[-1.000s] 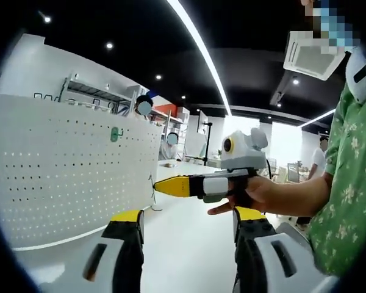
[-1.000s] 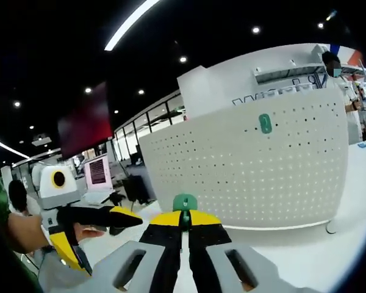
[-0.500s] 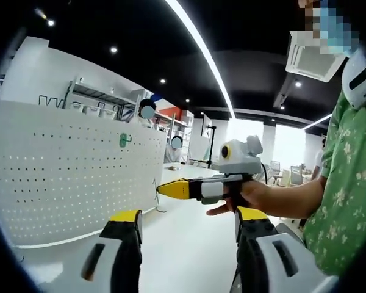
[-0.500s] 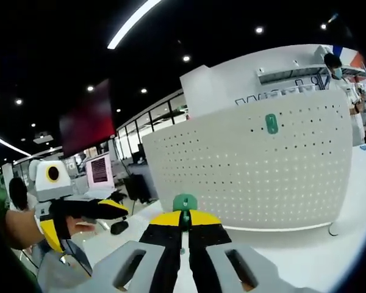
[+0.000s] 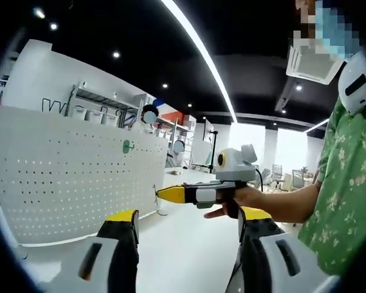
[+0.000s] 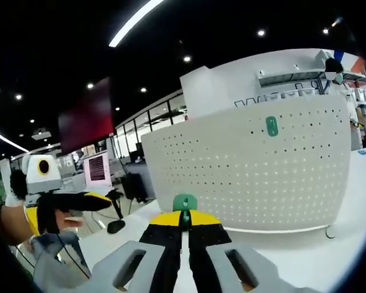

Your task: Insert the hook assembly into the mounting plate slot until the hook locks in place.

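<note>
My right gripper (image 6: pixel 184 221) is clamped on a green hook (image 6: pixel 185 203) pointing at the white pegboard (image 6: pixel 244 171), well short of it; left gripper (image 5: pixel 186 227) jaws apart.

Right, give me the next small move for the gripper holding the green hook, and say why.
Probably carry the right gripper forward toward the pegboard. Its jaws are shut on the green hook, which is apart from the board, where another green hook is mounted high up.
</note>
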A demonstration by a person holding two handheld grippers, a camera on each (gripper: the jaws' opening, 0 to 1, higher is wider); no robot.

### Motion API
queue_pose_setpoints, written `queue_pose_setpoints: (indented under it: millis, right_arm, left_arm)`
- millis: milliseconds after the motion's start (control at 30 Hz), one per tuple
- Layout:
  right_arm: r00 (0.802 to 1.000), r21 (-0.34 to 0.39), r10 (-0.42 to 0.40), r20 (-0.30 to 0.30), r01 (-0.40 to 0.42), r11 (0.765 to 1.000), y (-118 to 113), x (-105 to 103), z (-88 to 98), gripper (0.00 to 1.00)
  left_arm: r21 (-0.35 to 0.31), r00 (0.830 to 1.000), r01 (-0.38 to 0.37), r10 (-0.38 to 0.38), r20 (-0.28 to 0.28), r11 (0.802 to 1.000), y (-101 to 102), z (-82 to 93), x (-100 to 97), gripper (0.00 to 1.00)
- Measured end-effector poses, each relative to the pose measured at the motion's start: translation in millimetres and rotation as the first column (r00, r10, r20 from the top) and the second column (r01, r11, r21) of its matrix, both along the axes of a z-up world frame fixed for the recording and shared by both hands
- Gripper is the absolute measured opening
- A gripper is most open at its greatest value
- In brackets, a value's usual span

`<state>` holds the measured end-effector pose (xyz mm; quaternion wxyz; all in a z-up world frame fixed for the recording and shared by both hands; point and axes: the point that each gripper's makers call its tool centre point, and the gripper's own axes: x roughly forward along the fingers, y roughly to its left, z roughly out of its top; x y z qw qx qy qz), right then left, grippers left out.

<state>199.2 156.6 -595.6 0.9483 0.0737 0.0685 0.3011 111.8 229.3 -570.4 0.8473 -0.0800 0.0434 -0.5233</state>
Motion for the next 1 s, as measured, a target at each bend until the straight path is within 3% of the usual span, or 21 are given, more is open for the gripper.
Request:
queue_pose_setpoints:
  millis: [500, 1000]
  right_arm:
    - [0.999, -0.021, -0.009, 0.032, 0.009, 1.0, 10.1, 4.0, 7.1, 0.01]
    - [0.999, -0.039, -0.024, 0.036, 0.026, 0.999, 15.6, -0.4, 2.5, 0.01]
  left_arm:
    - [0.025, 0.999, -0.038, 0.038, 0.014, 0.999, 22.1, 2.3, -12.0, 0.69]
    - [0.106, 0.995, -0.101, 0.103, -0.016, 0.989, 58.7, -22.2, -20.9, 0.7]
